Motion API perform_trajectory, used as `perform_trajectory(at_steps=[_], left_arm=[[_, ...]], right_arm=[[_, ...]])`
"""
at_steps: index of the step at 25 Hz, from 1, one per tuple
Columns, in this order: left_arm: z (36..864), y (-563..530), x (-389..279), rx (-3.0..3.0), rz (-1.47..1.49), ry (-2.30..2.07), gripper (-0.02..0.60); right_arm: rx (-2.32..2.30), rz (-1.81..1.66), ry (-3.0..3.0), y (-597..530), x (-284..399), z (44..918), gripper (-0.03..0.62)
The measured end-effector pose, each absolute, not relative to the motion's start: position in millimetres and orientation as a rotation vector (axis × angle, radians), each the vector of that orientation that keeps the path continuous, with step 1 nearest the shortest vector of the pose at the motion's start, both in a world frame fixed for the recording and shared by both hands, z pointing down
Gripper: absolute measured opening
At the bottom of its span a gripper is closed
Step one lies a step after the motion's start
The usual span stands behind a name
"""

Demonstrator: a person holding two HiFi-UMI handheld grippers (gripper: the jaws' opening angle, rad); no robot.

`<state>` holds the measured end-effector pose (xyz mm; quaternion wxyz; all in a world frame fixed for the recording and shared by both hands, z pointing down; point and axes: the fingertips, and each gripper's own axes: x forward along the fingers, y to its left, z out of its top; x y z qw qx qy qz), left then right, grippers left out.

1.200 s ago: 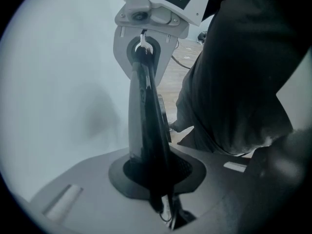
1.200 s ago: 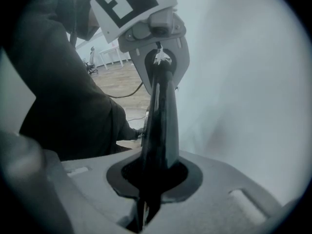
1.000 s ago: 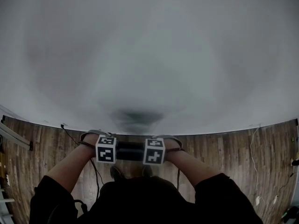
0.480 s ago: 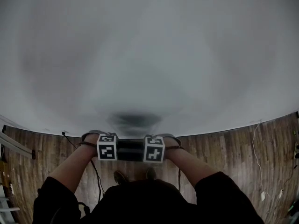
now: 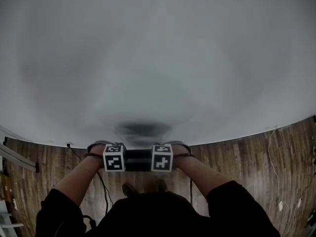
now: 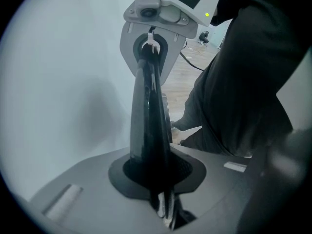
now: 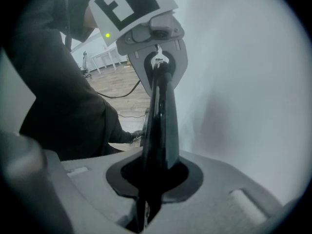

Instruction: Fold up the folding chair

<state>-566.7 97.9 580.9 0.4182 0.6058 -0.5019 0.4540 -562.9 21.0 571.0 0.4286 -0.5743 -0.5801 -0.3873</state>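
The folding chair [image 5: 138, 160] shows only as a short black bar between my two hands, close to a white wall. My left gripper [image 5: 114, 157] and right gripper [image 5: 162, 157] point steeply down and clamp that bar from above, side by side. In the left gripper view the chair [image 6: 148, 130] is a thin black edge running from my left gripper [image 6: 163, 211] up to the right gripper [image 6: 151, 48]. The right gripper view mirrors this: the chair's edge [image 7: 161, 126] leaves my right gripper [image 7: 144, 213] and ends at the left gripper [image 7: 158, 57]. Both are shut on it.
A white wall [image 5: 158, 58] fills most of the head view. Below it lies a wooden floor [image 5: 237, 157] with loose cables [image 5: 273, 147]. A metal rail [image 5: 17, 157] lies at the far left. The person's shoes [image 5: 129, 189] stand under the chair.
Both grippers and the chair's edge have shifted a little toward the wall. The wall takes up more of the head view. The grips are unchanged.
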Motion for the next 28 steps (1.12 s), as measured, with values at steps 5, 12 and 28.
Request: perform_trajectory(at_steps=[5, 12, 28], left_arm=[[578.9, 95.9, -585.1, 1.476, 1.152, -1.384, 0.102], [568.3, 102.8, -611.0, 1.399, 1.223, -1.529, 0.159], [558.5, 109.6, -643.2, 1.167, 1.270, -1.736, 0.215]], right_arm=[[-1.354, -1.013, -1.575, 15.4, -580.6, 572.9, 0.095], [-1.240, -1.073, -1.727, 10.7, -604.6, 572.9, 0.158], [-0.979, -1.238, -1.996, -8.2, -636.0, 554.0, 0.256]])
